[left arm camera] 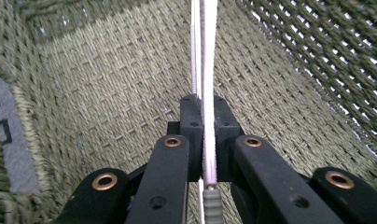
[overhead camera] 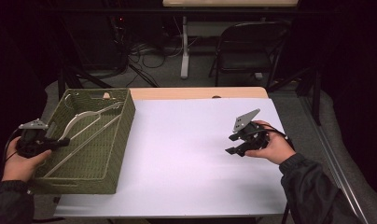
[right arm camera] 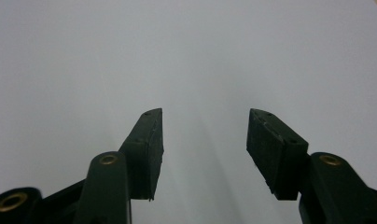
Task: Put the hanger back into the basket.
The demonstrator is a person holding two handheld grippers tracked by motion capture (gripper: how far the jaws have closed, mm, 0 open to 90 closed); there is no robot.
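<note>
A green woven basket (overhead camera: 125,122) stands at the table's left end. Inside it a pale clothes hanger (overhead camera: 86,117) lies slanted, its hook toward the far corner. My left gripper (overhead camera: 61,141) reaches over the basket's near left rim and is shut on the hanger. In the left gripper view the jaws pinch the hanger's thin white bar (left arm camera: 208,70) above the basket's woven floor (left arm camera: 107,88); the gripper (left arm camera: 204,135) points into the basket. My right gripper (overhead camera: 233,143) rests in a hand over the white tabletop at the right, open, with nothing between its fingers (right arm camera: 205,140).
White sheet (overhead camera: 186,154) covers the table, with a wooden strip (overhead camera: 200,93) along the far edge. A black folding chair (overhead camera: 249,46), a white table leg (overhead camera: 185,51) and floor cables (overhead camera: 149,58) lie beyond the table.
</note>
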